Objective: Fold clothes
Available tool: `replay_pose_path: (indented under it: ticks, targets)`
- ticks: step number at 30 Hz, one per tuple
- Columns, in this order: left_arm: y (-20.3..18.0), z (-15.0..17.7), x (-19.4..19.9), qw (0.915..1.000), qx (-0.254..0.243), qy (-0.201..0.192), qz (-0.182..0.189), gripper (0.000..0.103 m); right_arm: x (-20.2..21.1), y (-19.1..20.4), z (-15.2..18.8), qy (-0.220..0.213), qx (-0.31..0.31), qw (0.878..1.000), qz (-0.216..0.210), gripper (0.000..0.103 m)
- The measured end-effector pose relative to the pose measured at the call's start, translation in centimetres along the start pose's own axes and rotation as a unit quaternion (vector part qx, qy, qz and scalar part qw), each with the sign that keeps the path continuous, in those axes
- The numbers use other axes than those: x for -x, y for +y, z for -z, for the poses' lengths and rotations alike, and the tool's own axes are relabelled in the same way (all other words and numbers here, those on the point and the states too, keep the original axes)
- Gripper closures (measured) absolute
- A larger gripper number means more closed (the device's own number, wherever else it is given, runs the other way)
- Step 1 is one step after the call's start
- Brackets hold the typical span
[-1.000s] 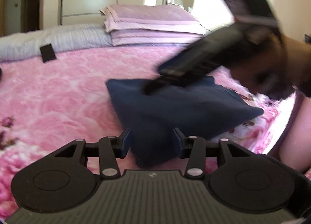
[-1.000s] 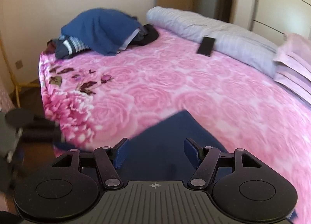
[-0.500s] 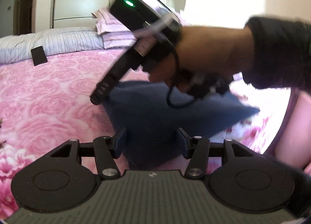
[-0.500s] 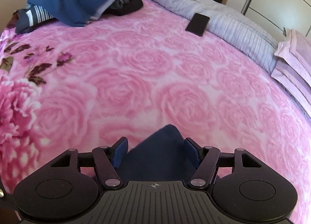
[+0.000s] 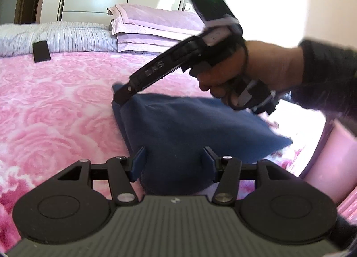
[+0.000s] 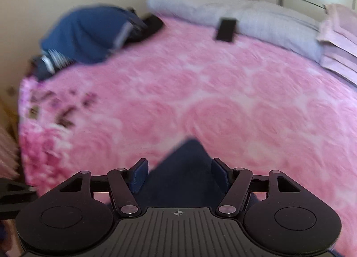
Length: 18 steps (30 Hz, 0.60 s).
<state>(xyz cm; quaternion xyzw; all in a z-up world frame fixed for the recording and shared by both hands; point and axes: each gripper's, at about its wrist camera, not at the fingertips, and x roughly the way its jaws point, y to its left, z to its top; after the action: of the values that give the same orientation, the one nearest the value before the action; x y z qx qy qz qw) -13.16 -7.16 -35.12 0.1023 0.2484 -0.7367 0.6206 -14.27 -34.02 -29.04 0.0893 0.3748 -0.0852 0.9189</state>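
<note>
The bed (image 5: 55,105), spread with a pink rose-print blanket, fills the space ahead of both grippers, and the navy garment (image 5: 191,127) lies on it as a compact folded block directly under and in front of the left gripper (image 5: 174,161), whose jaws stand apart with cloth between them but not pinched. Half a second ago the right gripper (image 5: 121,97) was lifted clear above the fabric; now its tip is down at the far corner of the garment, ahead and to the left of the left gripper, pressing or tucking that corner. From its own camera the right gripper (image 6: 178,173) has its jaws spread wide, released, with the pointed navy corner between them; that view is motion-blurred, so contact with the pads is hard to judge. This reads as a finishing touch: the fold looks essentially done, with only squaring the corner left. Far ahead and to the left of the right gripper sits a heap of unfolded clothes (image 6: 89,36), likely next. Beyond the garment are a striped grey quilt (image 5: 60,38), a stack of lilac pillows (image 5: 156,27) and a black phone (image 5: 41,51), all well apart and blocking nothing.
</note>
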Motion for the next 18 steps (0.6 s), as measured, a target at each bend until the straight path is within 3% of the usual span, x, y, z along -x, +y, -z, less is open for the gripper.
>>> replay_pose_path:
  ticks: [3,7,11,18]
  targets:
    - [2.0,-1.7,-0.1,0.9997,0.023,-0.004,-0.002,0.055,1.4,-1.1,0.2,-0.032,0.020,0.999,-0.031,0.037]
    - [4.7,-4.4,-1.5,0.9993,0.037,0.007,0.001,0.056,3.2,-3.2,1.4,-0.022,0.060,0.998,0.000,0.037]
    - [8.0,-7.5,-5.0,0.9957,0.084,0.033,0.021,0.057,5.8,-6.3,4.2,-0.029,0.030,0.999,0.018,0.037]
    - [10.5,-9.7,-11.4,0.9890,0.104,0.103,0.022,0.060,10.6,-11.2,9.8,-0.050,-0.045,0.996,0.065,0.037]
